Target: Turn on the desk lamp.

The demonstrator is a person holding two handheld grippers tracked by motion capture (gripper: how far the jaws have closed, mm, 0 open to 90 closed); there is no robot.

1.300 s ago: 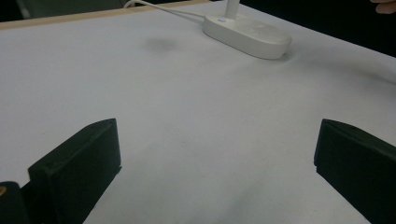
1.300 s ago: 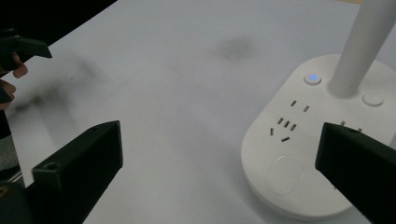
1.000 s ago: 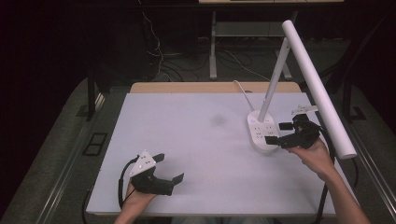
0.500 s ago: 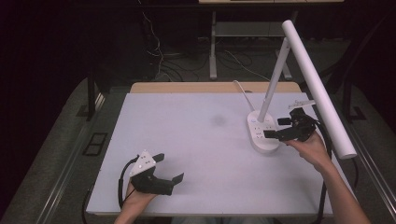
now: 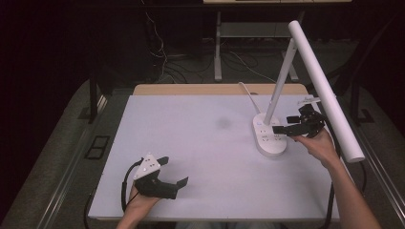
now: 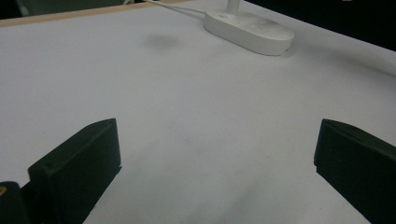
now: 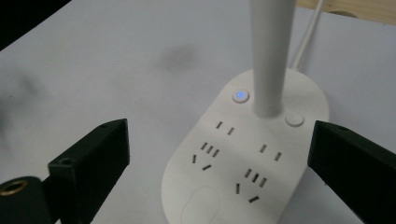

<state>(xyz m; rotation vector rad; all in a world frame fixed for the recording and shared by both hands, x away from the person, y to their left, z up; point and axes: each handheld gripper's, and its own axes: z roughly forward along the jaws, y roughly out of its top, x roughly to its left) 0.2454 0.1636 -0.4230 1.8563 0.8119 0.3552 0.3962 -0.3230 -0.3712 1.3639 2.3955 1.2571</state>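
The right claw (image 5: 286,129) is being held wide open and empty, just above the near end of the lamp base (image 7: 247,158), whose long axis is lying straight ahead between the jaws. The stem (image 7: 271,51) is rising beyond, beside a lit button (image 7: 240,95). The left claw (image 5: 169,176), also open and empty, is being rested well apart on the worktop (image 5: 200,143).

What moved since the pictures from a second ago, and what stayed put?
The right hand-held gripper moved slightly up and away from the person, staying beside the lamp base, jaws open, holding nothing. Nothing was grabbed or let go. The left hand-held gripper stayed open near the front edge of the table, and the lamp did not move.
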